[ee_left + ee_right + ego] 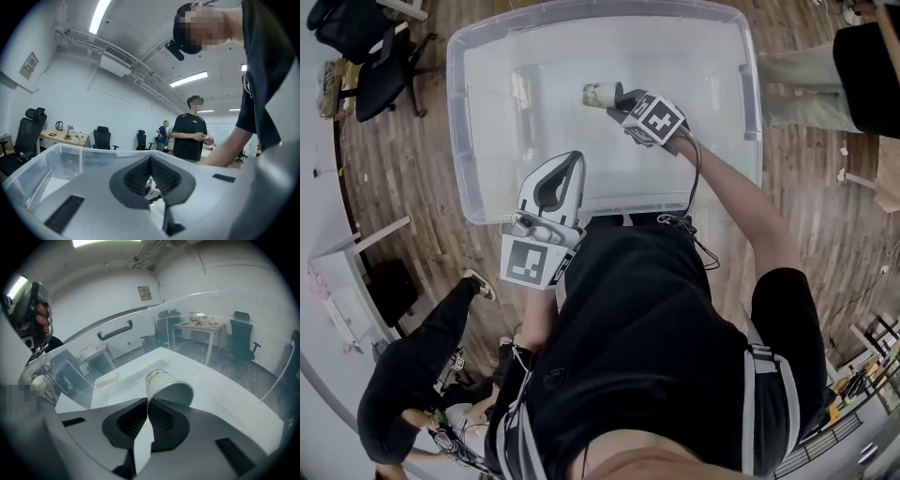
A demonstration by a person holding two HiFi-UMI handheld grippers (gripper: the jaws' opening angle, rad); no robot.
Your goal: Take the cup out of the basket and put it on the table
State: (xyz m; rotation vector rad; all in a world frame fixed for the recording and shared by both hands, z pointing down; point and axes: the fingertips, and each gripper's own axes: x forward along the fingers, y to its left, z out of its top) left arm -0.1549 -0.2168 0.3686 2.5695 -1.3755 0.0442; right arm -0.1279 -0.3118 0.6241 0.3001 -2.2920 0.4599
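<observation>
The big clear plastic basket [456, 112] takes most of the head view, and both pairs of jaws are at it. The right gripper [615, 97] reaches inside the basket, near the far wall. The left gripper [571, 165] is at the near rim, well apart from the right one, and points forward over the rim.

In the right gripper view, the jaws of the right gripper [147, 402] are pressed together on the rim of the cup [169, 386]. This cup is a pale paper one with some print on its side. It is tilted, with the open mouth turned toward the jaws and a little to their right, and its bottom points away from them. The cup [598, 94] is inside the basket, just ahead of the jaw tips. If it touches the basket floor, I cannot tell.

In the left gripper view, the jaws of the left gripper [150, 160] are closed and hold nothing. The basket wall [42, 164] is ahead of them and to their left.
</observation>
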